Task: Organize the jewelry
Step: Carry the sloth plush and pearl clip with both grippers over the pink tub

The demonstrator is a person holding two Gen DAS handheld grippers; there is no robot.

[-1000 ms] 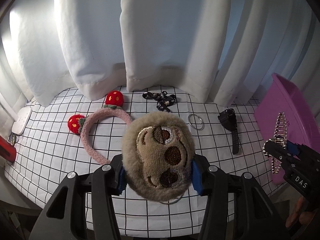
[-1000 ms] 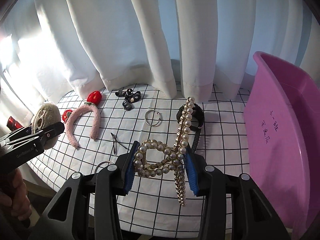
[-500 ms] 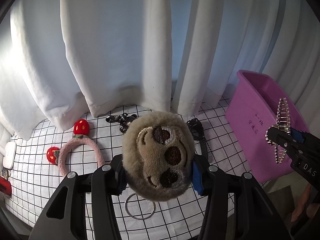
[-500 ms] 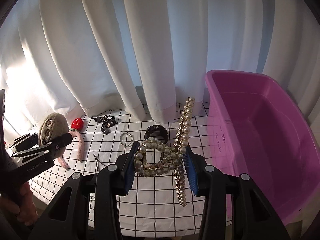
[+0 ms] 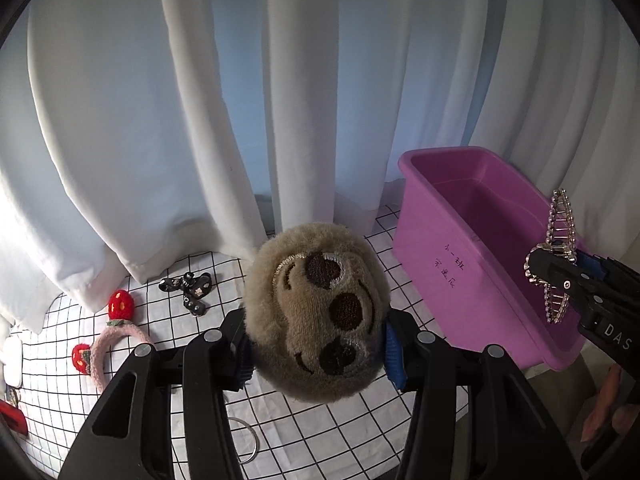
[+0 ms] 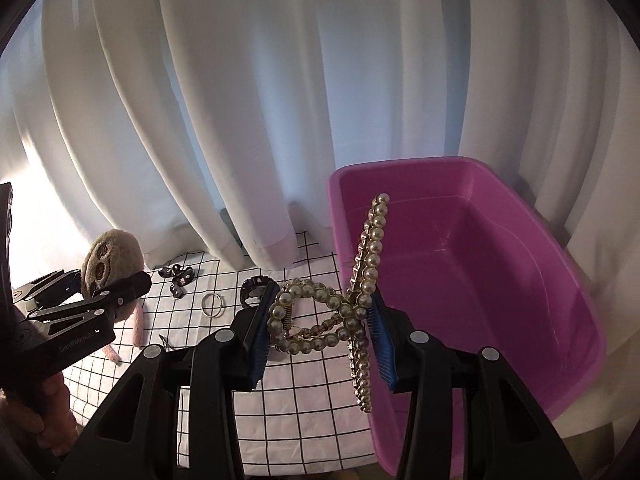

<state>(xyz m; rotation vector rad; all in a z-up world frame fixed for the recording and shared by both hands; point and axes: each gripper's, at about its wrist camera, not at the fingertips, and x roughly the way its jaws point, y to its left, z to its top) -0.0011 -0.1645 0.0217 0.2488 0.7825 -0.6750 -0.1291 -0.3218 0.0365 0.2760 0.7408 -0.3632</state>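
Two accessories ride in mid-air: a pearl-studded gold hair claw [image 6: 352, 300], pinched between the right gripper [image 6: 320, 330] pads at centre frame, overlaps the near left rim of the empty magenta plastic bin [image 6: 560, 264]; a round brown plush sloth-face clip [image 5: 318, 312] is clamped in the left gripper [image 5: 316, 354]. At lower left, a pink fuzzy strawberry headband [image 5: 102, 350] lies on the black-gridded white tablecloth [image 5: 320, 432].

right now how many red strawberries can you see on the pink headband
2. One strawberry stands near the curtain hem, above the pink headband; the other strawberry sits lower, at the band's left side. The left gripper hides part of the band, so more may be covered.
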